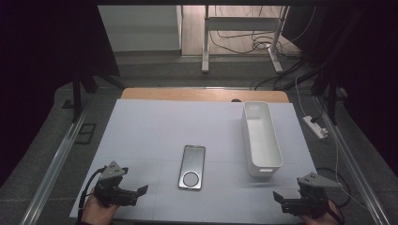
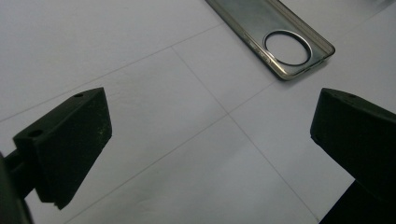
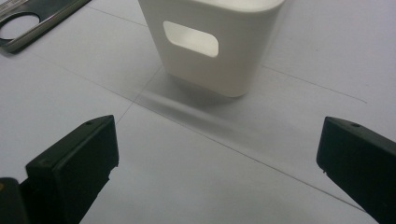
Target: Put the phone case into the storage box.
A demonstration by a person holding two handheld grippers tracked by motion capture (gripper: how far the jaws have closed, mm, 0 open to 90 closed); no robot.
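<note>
The left gripper (image 1: 136, 191) and right gripper (image 1: 281, 198) rest spread and empty at the white table's (image 1: 141, 131) near edge; the clear smoky phone case (image 1: 192, 167) lies between them, beside the white plastic bin (image 1: 261, 138)

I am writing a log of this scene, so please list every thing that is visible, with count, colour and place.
phone case: 1, dark clear with round camera hole, table centre, near edge side
bin: 1, white, long, empty, right of the case
table: 1, pale grey top
power strip: 1, white, floor at right
white frame legs: 2, floor behind table
left gripper: 1, black, open, near left corner
right gripper: 1, black, open, near right corner
</note>
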